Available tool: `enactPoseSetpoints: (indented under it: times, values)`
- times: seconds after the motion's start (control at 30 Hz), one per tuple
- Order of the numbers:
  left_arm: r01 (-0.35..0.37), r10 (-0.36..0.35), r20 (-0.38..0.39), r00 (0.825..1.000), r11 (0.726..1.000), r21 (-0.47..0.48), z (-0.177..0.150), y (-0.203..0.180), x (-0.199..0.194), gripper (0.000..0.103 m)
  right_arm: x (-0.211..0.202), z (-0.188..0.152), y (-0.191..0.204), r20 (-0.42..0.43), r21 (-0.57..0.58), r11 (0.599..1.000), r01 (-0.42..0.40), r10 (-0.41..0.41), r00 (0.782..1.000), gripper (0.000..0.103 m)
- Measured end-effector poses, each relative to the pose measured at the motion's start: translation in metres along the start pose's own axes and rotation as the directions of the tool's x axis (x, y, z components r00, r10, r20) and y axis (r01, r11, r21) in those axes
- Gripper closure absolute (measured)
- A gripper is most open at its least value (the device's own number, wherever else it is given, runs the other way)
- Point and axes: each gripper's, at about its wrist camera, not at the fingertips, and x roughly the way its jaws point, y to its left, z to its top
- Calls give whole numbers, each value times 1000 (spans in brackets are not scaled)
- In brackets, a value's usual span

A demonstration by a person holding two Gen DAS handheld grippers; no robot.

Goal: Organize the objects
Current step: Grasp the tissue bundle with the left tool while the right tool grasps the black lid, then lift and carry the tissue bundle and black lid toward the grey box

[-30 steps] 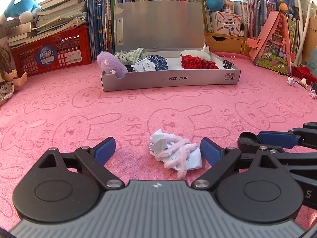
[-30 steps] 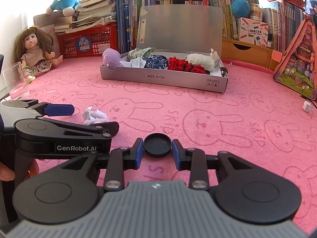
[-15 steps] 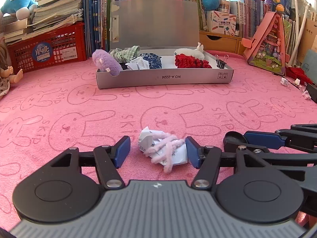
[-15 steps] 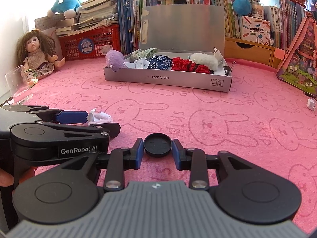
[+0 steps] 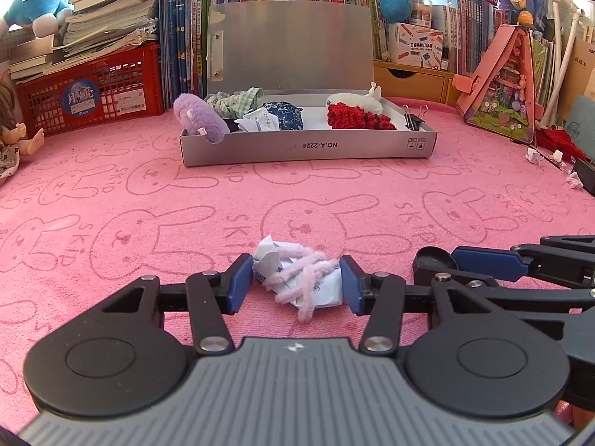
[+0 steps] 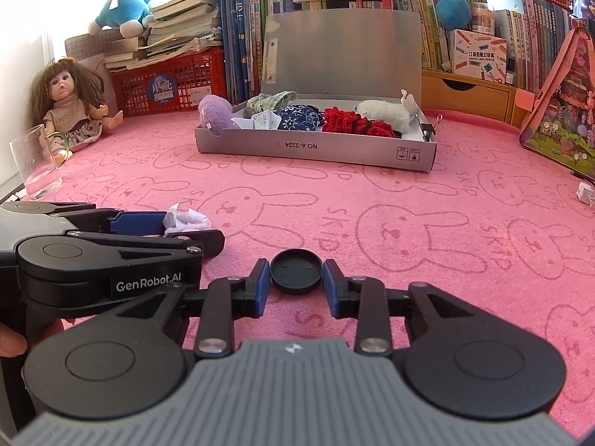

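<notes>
A crumpled paper wad [image 5: 301, 282] wound with pink pipe cleaner lies on the pink bunny mat [image 5: 148, 200], low in the left wrist view; it is pinched between the blue pads of the left gripper [image 5: 296, 283], whose jaws have just been closing and are now seen pressed against both its sides; in the right wrist view the same wad [image 6: 186, 219] is seen at the left, caught in that gripper [image 6: 163, 228]. Just to the right of the wad, a round black cap [image 6: 296, 270] is clamped at its edges by the right gripper [image 6: 296, 284], the cap resting flat on the mat; the cap [image 5: 435, 260] is also seen at the right of the left wrist view. The two grippers are placed side by side, near each other.

Farther back on the mat an open grey box [image 5: 308, 145] is set, its lid raised upright; a purple plush [image 5: 200, 119] hangs over its left end, and checked cloth, folded paper, blue patterned cloth, red crochet [image 5: 357, 119] and a white plush are packed inside; binder clips [image 5: 414, 115] are seen at its right end. A glass [image 6: 35, 165] and a doll [image 6: 68, 104] are found at the far left; a red crate [image 5: 89, 93], stacked books and shelves are ranged behind.
</notes>
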Motion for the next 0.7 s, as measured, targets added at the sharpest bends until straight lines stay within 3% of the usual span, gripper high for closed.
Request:
enactPoseSetpoints:
  times: [0.7]
  values:
    - [-15, 15, 14, 1000, 1000, -13, -2, 0, -2, 47, -1, -1, 0, 12, 2, 1000, -2, 2, 1000, 66]
